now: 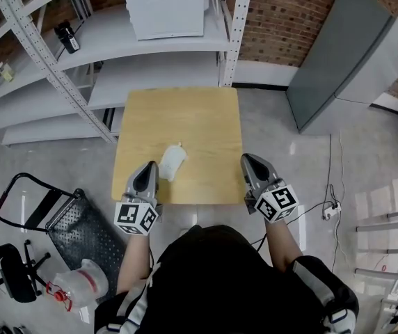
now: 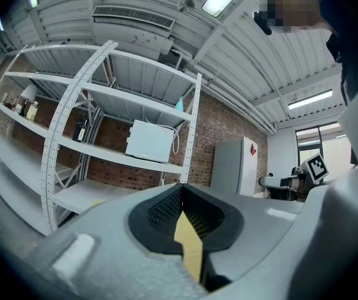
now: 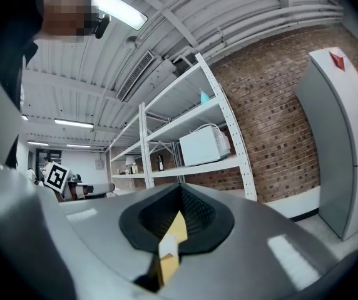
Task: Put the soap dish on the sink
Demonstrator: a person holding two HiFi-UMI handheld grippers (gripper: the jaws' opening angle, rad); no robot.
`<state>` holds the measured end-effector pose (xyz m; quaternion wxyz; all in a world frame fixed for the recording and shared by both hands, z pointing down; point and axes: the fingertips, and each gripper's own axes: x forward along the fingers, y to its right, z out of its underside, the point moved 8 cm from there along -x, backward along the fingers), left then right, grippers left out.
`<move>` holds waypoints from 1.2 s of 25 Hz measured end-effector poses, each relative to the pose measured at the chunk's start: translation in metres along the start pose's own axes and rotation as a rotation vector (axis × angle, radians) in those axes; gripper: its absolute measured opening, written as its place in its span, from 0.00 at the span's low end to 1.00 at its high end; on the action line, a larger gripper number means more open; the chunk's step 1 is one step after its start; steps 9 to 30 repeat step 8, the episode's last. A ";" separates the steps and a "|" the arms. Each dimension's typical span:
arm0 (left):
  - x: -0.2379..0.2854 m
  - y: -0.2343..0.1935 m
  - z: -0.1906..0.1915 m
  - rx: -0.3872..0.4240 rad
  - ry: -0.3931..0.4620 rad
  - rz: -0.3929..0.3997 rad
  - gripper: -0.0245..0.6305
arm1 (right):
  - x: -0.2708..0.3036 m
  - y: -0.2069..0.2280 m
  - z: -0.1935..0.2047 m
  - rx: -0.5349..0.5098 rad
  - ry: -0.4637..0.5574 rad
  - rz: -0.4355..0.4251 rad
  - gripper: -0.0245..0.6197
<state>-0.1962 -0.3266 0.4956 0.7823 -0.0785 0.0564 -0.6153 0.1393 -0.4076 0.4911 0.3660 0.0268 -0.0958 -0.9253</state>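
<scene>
Soap dish (image 1: pixel 172 163) lies on the tabletop (image 1: pixel 206 124) near the front edge; long axis runs about 12 to 6, tipped slightly toward 1; it sits just beside the left tool (image 1: pixel 148 167), at its 1 o'clock; from the right tool (image 1: pixel 247 160) it lies well apart at 9; left hand is nearer. Both tools are closed and empty; no sink in view; no legible writing.

Tabletop (image 1: pixel 199 124) lies open around soap dish (image 1: pixel 172 163); shelving (image 1: pixel 150 72) seemingly hems far edge.
</scene>
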 end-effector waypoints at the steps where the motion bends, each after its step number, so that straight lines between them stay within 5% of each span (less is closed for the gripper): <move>1: 0.000 0.000 0.000 0.000 -0.001 0.003 0.04 | -0.001 0.001 0.000 0.000 0.002 0.005 0.05; 30: 0.009 0.002 0.009 0.000 -0.047 0.034 0.04 | -0.004 0.005 0.005 0.030 -0.013 0.017 0.05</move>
